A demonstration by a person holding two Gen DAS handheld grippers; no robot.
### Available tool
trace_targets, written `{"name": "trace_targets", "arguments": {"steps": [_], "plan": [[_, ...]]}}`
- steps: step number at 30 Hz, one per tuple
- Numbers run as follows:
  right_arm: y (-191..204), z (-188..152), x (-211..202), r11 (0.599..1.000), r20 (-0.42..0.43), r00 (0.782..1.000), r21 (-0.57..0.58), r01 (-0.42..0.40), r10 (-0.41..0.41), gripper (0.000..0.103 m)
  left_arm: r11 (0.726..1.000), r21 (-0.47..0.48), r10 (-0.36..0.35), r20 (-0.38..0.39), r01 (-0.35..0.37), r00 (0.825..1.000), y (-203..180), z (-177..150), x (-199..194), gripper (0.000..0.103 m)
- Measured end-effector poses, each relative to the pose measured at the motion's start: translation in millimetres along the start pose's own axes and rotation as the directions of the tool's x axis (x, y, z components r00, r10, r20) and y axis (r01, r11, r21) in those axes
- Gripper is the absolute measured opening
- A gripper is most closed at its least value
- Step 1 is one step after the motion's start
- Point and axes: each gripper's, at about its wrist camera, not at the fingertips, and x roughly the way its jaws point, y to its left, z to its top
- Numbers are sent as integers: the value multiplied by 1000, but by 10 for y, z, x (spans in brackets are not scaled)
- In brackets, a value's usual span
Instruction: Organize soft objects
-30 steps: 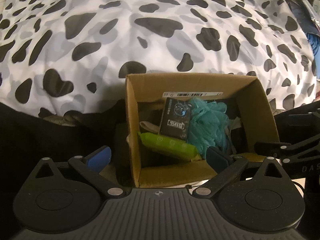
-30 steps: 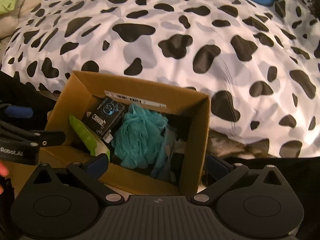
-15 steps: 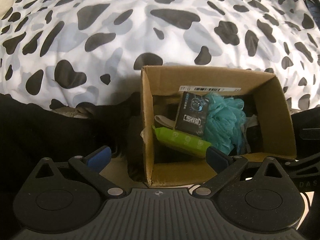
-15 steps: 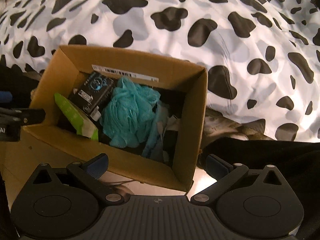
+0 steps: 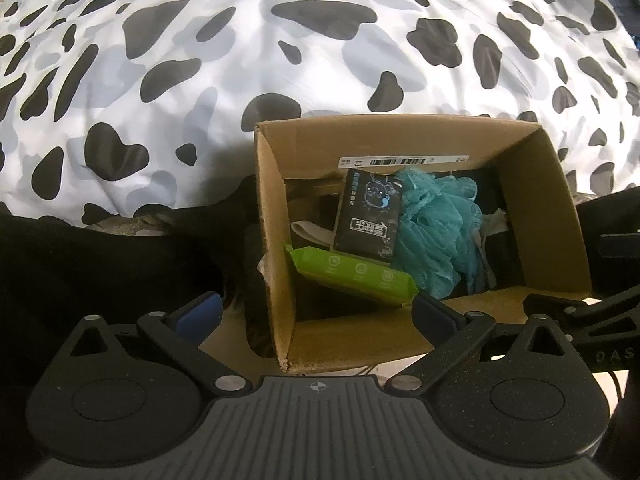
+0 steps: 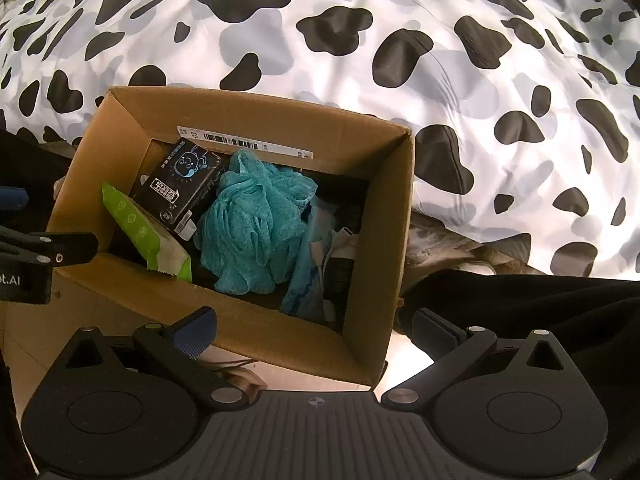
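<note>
An open cardboard box (image 5: 272, 216) (image 6: 394, 216) stands on the floor against a bed. Inside lie a teal mesh sponge (image 5: 436, 232) (image 6: 256, 224), a black packet (image 5: 370, 210) (image 6: 180, 188), a green wipes pack (image 5: 356, 274) (image 6: 144, 232) and blue and white cloths (image 6: 316, 268). My left gripper (image 5: 316, 316) is open, its fingers straddling the box's near left corner. Open too, my right gripper (image 6: 316, 330) straddles the near right corner. Neither holds anything. The left gripper's arm (image 6: 44, 250) shows at the box's left wall in the right wrist view.
A cow-print duvet (image 5: 200, 60) (image 6: 460, 60) covers the bed behind the box. Black fabric (image 5: 80, 264) (image 6: 540, 312) lies on both sides of the box. The right gripper's arm (image 5: 592, 316) reaches in from the right in the left wrist view. Pale floor (image 6: 404, 360) shows under the box.
Both grippers have risen and pulled back a little, so both views look more steeply into the box. The box's contents have not moved.
</note>
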Motion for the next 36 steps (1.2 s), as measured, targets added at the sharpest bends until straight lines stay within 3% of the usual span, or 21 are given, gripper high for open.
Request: {"name": "trace_targets", "arguments": {"steps": [36], "plan": [[21, 11, 14, 1000, -3, 1000, -3, 2, -2, 103, 1000, 9, 6, -5, -6, 1000, 10, -1, 4, 103]]}}
